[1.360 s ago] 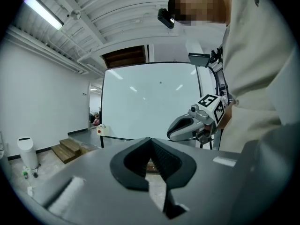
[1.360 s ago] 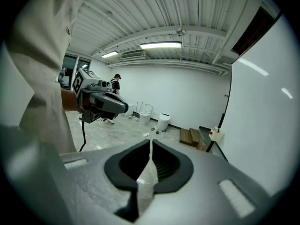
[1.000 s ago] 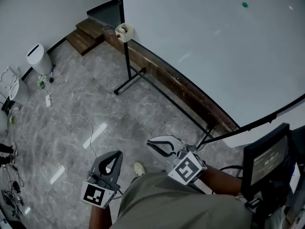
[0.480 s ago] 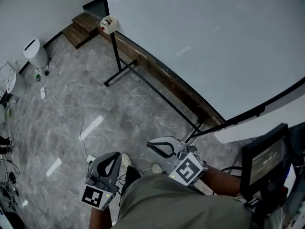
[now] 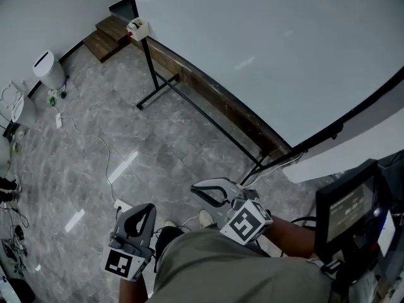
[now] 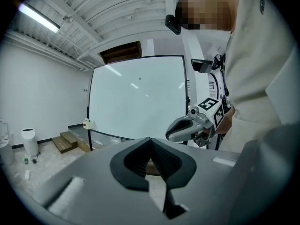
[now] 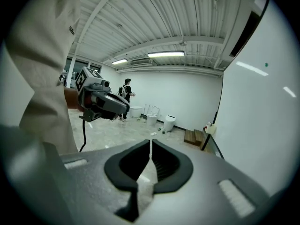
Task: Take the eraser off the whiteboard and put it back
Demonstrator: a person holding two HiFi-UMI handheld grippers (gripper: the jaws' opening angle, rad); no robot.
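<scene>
The small white-and-red box at the whiteboard's lower left corner may be the eraser, but it is too small to tell. The left gripper and right gripper sit side by side at the person's waist, tilted slightly down, jaws closed on nothing. The box lies well ahead of both, off to the left.

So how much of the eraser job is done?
Nothing looks started. The left claw and the right claw are both shut and empty, held away from the whiteboard. Left to do: reach the board, pull the eraser off, then put it back. I can't pick out the eraser for sure.
</scene>
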